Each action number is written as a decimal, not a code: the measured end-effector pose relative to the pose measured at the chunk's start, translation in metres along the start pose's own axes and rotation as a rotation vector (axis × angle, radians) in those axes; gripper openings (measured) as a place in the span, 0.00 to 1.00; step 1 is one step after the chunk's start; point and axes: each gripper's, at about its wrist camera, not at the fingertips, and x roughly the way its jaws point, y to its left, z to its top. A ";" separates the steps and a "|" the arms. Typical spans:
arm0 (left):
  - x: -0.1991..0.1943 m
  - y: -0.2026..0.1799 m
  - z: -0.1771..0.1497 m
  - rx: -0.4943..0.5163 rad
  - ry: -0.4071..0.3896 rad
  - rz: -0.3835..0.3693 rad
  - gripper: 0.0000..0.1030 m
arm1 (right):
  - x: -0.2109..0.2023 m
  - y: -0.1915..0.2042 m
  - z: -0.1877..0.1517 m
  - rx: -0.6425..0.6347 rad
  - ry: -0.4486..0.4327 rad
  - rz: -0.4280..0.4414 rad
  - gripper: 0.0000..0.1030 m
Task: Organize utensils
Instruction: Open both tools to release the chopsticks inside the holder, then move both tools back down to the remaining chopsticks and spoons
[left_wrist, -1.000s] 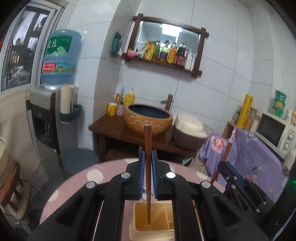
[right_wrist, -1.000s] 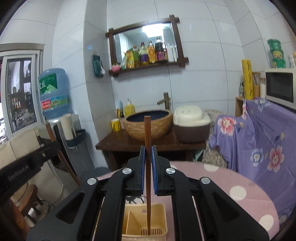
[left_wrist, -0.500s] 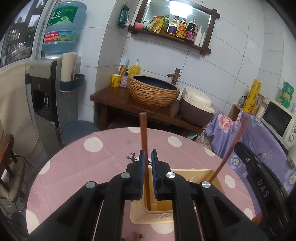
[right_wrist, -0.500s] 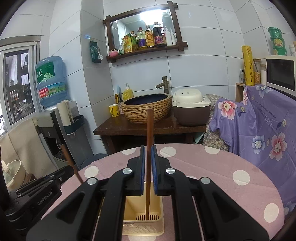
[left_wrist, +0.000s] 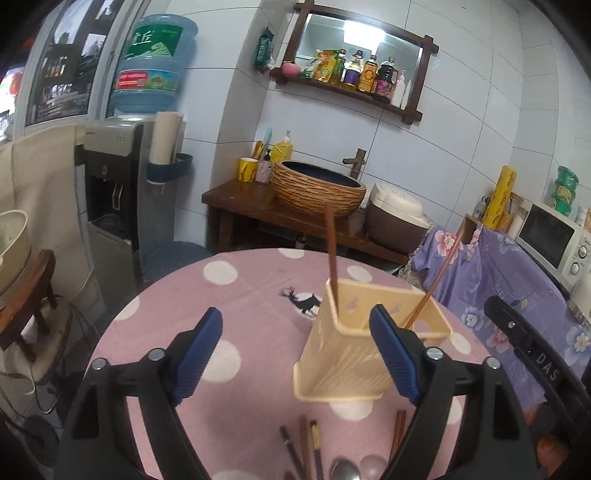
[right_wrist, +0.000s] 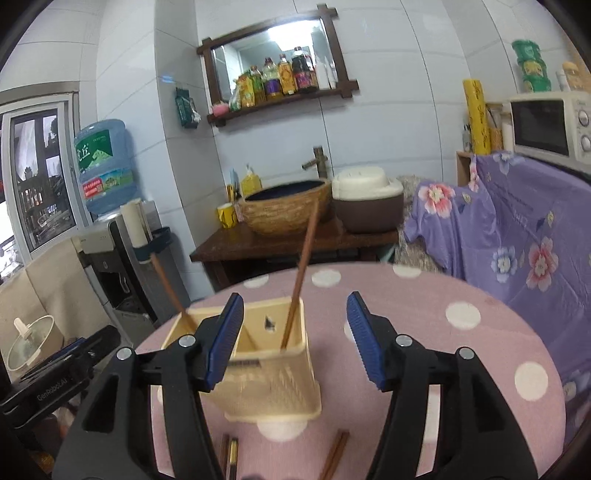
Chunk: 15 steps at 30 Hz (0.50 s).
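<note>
Pink polka-dot bench (left_wrist: 236, 325): beige holder (left_wrist: 369, 350) holds two leaning chopsticks (left_wrist: 331, 251). Left tool (left_wrist: 295, 354) and right tool (right_wrist: 295, 339) both wide open, empty. Loose utensils (left_wrist: 310, 450) lie just before holder.

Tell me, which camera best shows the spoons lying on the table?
The left wrist view: spoons lie at its bottom edge, beside loose chopsticks. The right wrist view shows only chopsticks there, no spoons.

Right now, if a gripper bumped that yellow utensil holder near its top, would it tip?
Possibly. The utensil holder looks like thin perforated plastic, tall over a small base, so probably light. Only two chopsticks lean inside, adding little weight. The tablecloth might let it slide instead.
</note>
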 end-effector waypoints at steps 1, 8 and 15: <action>-0.004 0.003 -0.007 0.003 0.007 0.010 0.85 | -0.004 -0.001 -0.007 -0.004 0.024 -0.002 0.57; -0.014 0.025 -0.064 0.060 0.111 0.089 0.89 | -0.020 -0.004 -0.075 -0.080 0.179 -0.066 0.58; -0.014 0.050 -0.113 -0.017 0.213 0.108 0.75 | -0.010 -0.022 -0.139 -0.037 0.358 -0.088 0.56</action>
